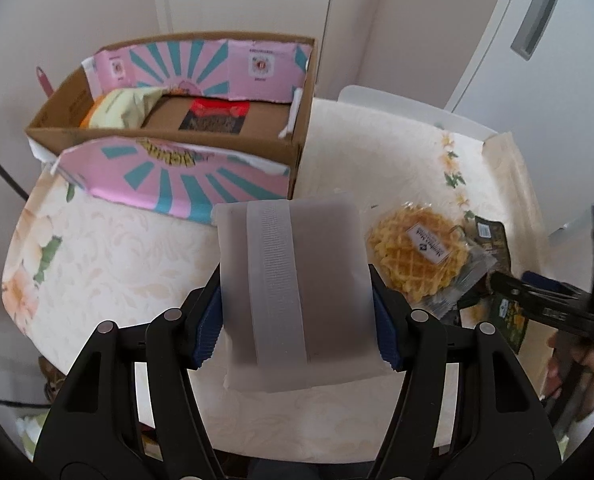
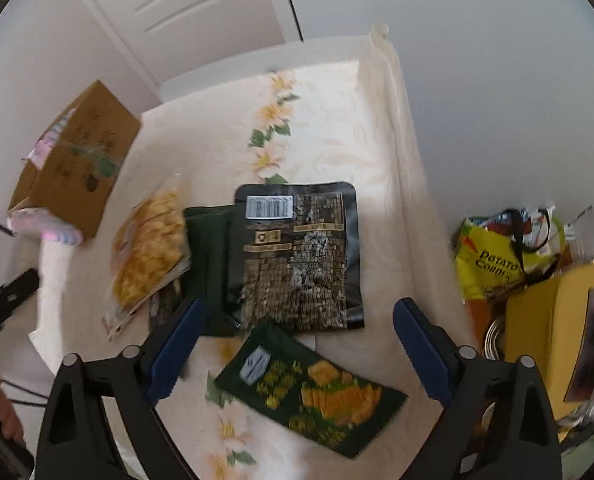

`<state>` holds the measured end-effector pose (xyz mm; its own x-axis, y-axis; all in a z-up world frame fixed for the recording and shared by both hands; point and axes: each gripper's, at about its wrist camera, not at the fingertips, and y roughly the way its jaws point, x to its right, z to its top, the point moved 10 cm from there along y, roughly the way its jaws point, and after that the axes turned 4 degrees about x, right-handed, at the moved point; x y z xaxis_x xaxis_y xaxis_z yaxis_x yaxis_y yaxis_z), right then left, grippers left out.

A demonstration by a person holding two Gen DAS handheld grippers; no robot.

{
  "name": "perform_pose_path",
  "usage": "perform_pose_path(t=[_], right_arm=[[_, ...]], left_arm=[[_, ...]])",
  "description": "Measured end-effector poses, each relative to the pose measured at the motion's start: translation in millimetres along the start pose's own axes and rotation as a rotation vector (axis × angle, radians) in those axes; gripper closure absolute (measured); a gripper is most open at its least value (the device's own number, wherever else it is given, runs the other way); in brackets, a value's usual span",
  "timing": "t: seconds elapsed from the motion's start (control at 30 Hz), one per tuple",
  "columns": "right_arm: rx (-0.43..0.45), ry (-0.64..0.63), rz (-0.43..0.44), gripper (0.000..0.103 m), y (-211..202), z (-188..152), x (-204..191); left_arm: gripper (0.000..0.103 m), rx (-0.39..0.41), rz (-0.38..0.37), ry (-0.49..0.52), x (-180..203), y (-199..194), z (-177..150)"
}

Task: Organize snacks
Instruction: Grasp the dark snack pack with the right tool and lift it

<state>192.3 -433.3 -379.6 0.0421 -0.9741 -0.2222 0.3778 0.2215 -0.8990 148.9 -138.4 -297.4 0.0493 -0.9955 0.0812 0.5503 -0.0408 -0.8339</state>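
At the far left of the left wrist view, an open brown cardboard box with pink and teal printed flaps (image 1: pixel 185 136) is placed on the cream tablecloth with pale flowers (image 1: pixel 129 248); a yellowish bag and a dark red and black packet are already laid inside it, so it is judged to be the place where the snacks are collected. Just in front of the box, a frosted white plastic pouch with a ribbed seam down its middle (image 1: pixel 293 292) is pinched by its two side edges between the blue pads of the left gripper (image 1: pixel 297 320), and it appears to be kept clear of the cloth, probably so that it can be carried over the box wall. To the right of the pouch, a round golden waffle in a clear wrapper (image 1: pixel 417 256) is left lying on the cloth, partly over darker packets. Further right, in the right wrist view, the right gripper (image 2: pixel 293 344) is held spread wide, with nothing pressed between its pads, above a dark green cracker packet with yellow print (image 2: pixel 309 388) lying flat just below a black foil packet with a barcode (image 2: pixel 297 256). The wide opening is likely chosen so that the green packet can be taken next.
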Motion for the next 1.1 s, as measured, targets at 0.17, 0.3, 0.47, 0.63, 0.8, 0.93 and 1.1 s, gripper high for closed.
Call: perform_pose_path(t=[0.17,0.3,0.47,0.63,0.8,0.93,1.1], right_arm=[[-0.006,-0.008,-0.035,0.012,13,6,-2],[-0.006,-0.019,-0.055,0.013,19,12,-5],[-0.004,-0.038,-0.105,0.033,24,20,-7],[0.001,-0.05,-0.125,0.049,25,21,-9],[0.006,-0.032,-0.11,0.051,19,18,-8],[0.024,-0.019,-0.101,0.055,13,18,-8],[0.025,-0.027,-0.092,0.058,8,20,-9]], left_arm=[[0.043,0.014,-0.012,0.009,-1,-5,11],[0.043,0.024,-0.022,0.017,-2,-8,18],[0.043,0.027,-0.033,0.024,-4,-8,24],[0.043,0.029,-0.039,0.027,-6,-8,27],[0.043,0.033,-0.042,0.032,-5,-10,28],[0.043,0.04,-0.04,0.04,-4,-13,30],[0.043,0.051,-0.042,0.04,-4,-16,33]])
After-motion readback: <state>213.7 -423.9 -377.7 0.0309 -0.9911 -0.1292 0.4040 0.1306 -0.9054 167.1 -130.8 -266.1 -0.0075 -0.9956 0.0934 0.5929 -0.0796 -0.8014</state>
